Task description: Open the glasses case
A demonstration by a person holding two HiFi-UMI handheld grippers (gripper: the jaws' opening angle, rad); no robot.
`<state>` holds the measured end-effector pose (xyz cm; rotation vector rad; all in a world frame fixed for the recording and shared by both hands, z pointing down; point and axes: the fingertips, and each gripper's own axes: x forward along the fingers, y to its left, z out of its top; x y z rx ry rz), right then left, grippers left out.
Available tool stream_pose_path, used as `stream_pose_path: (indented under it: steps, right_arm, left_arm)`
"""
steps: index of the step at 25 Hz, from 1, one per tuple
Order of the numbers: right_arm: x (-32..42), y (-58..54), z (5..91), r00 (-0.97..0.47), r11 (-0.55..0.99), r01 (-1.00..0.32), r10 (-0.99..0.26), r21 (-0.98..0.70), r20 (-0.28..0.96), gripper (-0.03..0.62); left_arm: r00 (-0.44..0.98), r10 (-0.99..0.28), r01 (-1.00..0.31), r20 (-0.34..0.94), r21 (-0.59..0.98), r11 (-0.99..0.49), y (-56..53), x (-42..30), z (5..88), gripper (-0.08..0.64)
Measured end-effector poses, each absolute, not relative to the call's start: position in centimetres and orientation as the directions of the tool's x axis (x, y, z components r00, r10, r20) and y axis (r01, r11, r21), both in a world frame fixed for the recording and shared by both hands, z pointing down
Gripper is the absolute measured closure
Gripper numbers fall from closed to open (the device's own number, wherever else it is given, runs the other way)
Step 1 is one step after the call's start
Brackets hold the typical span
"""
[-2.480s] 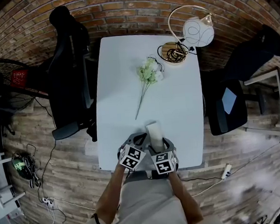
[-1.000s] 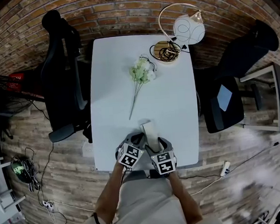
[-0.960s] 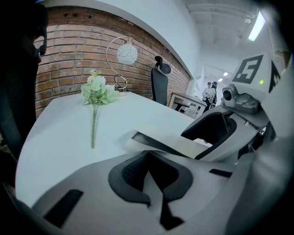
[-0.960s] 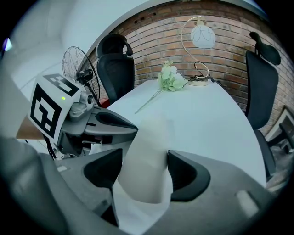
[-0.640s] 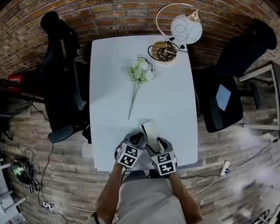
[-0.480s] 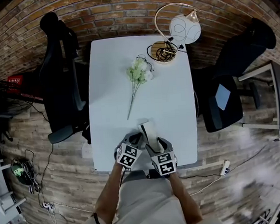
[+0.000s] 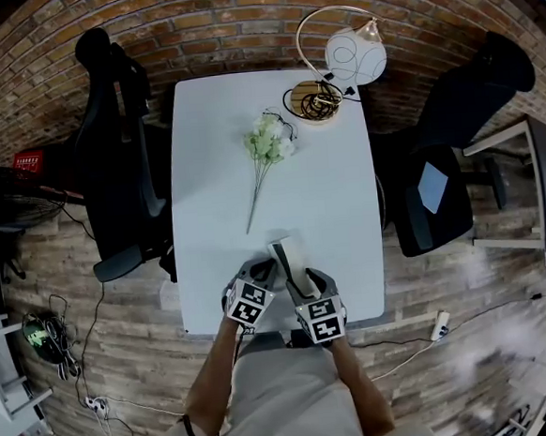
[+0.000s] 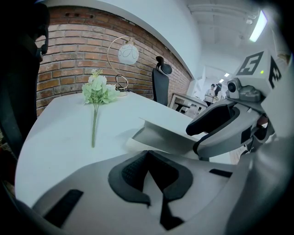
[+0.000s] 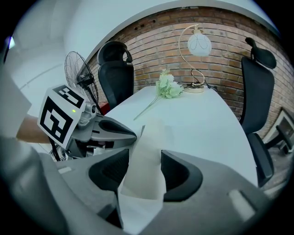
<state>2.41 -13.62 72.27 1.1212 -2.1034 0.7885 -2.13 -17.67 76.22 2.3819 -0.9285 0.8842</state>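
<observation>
Fan [image 9: 76, 69]: round wire cage on a stand, far left, off the desk.
Left chair [image 7: 117, 149]: black office chair with a high back and a headrest, close against the desk's left side.
Desk [image 7: 329, 208]: smooth, matte white rectangular top in front of a brick wall [image 7: 239, 27].
Left tool [image 8: 148, 158]: grey moulded body, dark ribbed pads. Its jaws were drawn together and the tips met at the near edge of the case; whether they pinched that edge could not be told.
Flower sprig [image 7: 267, 145]: pale green-and-white blossoms on a thin green stem, lying flat mid-desk, blossoms toward the wall, well apart from the case.
Glasses case [image 7: 288, 256]: white, matte, flat-panelled folding case near the desk's front edge, between the two tools. One stiff flap stood raised from the base, so a wedge-shaped gap showed under it.
Right tool [image 9: 143, 170]: same grey shell and dark pads. Its jaws had just been closing and sat partly open, with the case's raised white flap between them; a pad lay against each side of the flap.
Lamp [image 7: 336, 66]: thin gold arc rising from a coiled gold base [image 7: 315, 100], with a white globe shade [image 7: 355, 55], at the far right corner of the desk.
Right chair [image 7: 451, 151]: black, padded, right of the desk.
</observation>
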Motion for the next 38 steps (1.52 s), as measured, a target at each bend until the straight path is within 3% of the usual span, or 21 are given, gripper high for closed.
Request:
stream_pose_path:
  steps: [38]
  right_arm:
    - [5.3,-14.2,71.8,-0.404,0.402,-0.894,-0.539,-0.196,0.739,0.514]
  left_arm:
    - [0.570,-0.436,-0.716,0.697,0.160,-0.679,-17.6,-2.2,76.3,0.555]
